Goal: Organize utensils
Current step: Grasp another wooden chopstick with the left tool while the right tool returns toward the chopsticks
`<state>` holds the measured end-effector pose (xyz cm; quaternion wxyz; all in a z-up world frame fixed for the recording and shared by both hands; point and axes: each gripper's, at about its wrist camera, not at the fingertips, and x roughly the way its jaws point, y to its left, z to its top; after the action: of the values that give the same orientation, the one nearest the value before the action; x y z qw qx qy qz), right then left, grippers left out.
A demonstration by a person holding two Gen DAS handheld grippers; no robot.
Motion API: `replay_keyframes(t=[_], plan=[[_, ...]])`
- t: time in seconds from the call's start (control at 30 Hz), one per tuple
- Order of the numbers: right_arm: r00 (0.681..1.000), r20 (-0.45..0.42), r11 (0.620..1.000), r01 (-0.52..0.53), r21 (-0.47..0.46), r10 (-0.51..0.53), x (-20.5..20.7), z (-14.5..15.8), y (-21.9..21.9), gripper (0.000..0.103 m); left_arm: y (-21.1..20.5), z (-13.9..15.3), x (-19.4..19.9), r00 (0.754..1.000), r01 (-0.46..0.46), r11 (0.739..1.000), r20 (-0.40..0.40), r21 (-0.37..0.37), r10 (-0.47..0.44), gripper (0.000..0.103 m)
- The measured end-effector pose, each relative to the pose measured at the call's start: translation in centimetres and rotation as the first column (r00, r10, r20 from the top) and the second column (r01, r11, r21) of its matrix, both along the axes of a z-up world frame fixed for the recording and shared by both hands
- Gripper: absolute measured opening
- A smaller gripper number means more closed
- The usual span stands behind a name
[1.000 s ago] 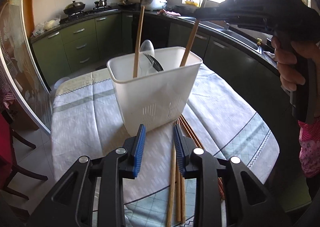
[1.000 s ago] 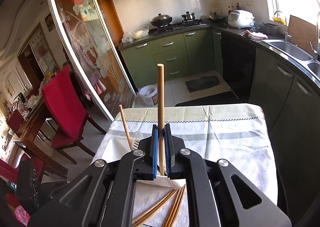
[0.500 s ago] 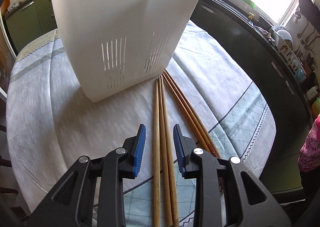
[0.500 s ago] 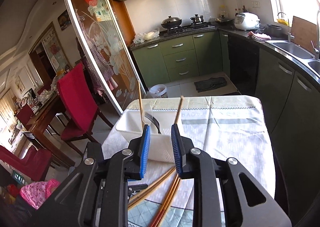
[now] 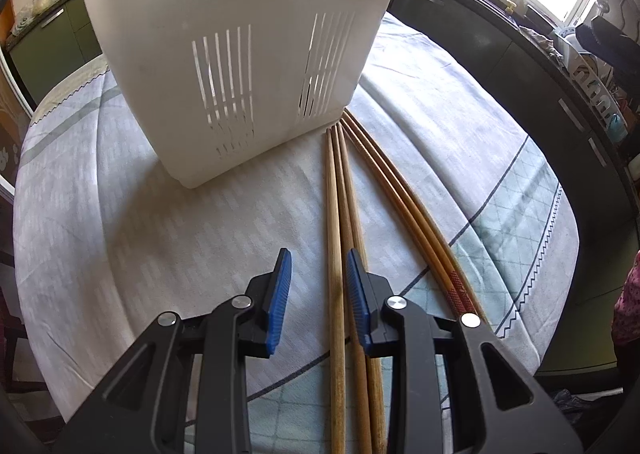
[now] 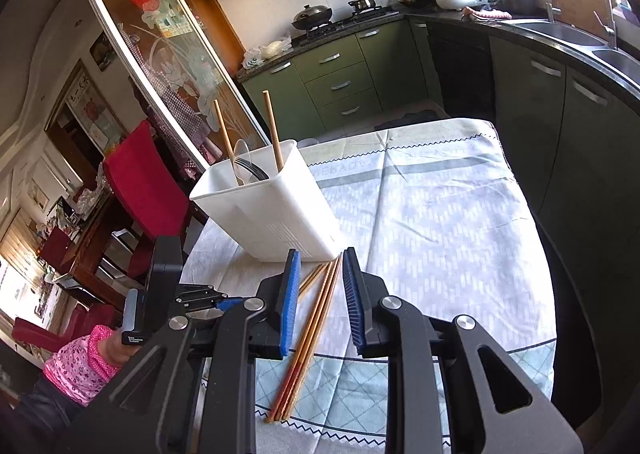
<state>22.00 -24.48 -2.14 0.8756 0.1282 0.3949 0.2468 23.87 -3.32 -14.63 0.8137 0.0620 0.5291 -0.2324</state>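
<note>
A white slotted utensil holder (image 5: 240,54) stands on the tablecloth; in the right wrist view (image 6: 276,210) it holds two chopsticks (image 6: 272,130), a clear spoon and a dark utensil. Several wooden chopsticks (image 5: 340,246) lie on the cloth in front of it, some with red ends (image 6: 292,382). My left gripper (image 5: 318,290) is open, low over the cloth, with the leftmost loose chopstick between its fingers. My right gripper (image 6: 320,302) is open and empty, above the loose chopsticks.
The table (image 6: 460,214) has a pale checked cloth and a rounded near edge. Dark green kitchen cabinets (image 6: 340,74) and a counter with a sink run behind and to the right. Red chairs (image 6: 136,182) stand to the left.
My right gripper let go of its chopstick into the holder, opened and pulled back. My left gripper dropped low toward the loose chopsticks and now straddles one.
</note>
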Motion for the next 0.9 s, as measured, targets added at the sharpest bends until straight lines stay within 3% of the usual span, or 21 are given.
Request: replay_keyframes(t=[0.07,0.13,0.57,0.63,0.7,0.73,0.9], plan=[[1.0,-0.007,1.0,-0.01,0.012,0.01,0.0,-0.1,0.0,0.023,-0.2,-0.1,0.0,1.0,0.002,1.0,0.004,0.012,-0.002,0.027],[1.0,-0.006,1.0,-0.014,0.018,0.014,0.0,0.0,0.3,0.032,-0.5,-0.2,0.1,1.0,0.003,1.0,0.013,0.024,-0.003,0.027],[0.999,-0.02,0.999,-0.035,0.018,0.036,-0.3,-0.1,1.2,0.032,-2.3,-0.7,0.0,0.997,0.015,0.995,0.071,0.103,-0.023,0.027],[0.999,-0.023,0.999,-0.037,0.018,0.037,-0.3,-0.2,1.3,0.032,-2.4,-0.7,0.2,0.997,0.009,0.995,0.073,0.099,-0.016,0.023],[0.999,-0.026,0.999,-0.037,0.017,0.038,-0.3,-0.3,1.2,0.032,-2.5,-0.7,0.2,0.997,0.01,0.995,0.074,0.097,-0.017,0.009],[0.999,-0.029,0.999,-0.037,0.018,0.037,-0.3,-0.4,1.1,0.032,-2.6,-0.7,0.2,0.997,0.018,0.996,0.068,0.089,-0.024,0.007],[0.998,-0.052,0.999,-0.047,0.002,0.047,-0.1,-1.1,1.4,0.032,-2.8,-0.7,-0.2,0.998,0.026,0.997,0.062,0.079,-0.031,0.007]])
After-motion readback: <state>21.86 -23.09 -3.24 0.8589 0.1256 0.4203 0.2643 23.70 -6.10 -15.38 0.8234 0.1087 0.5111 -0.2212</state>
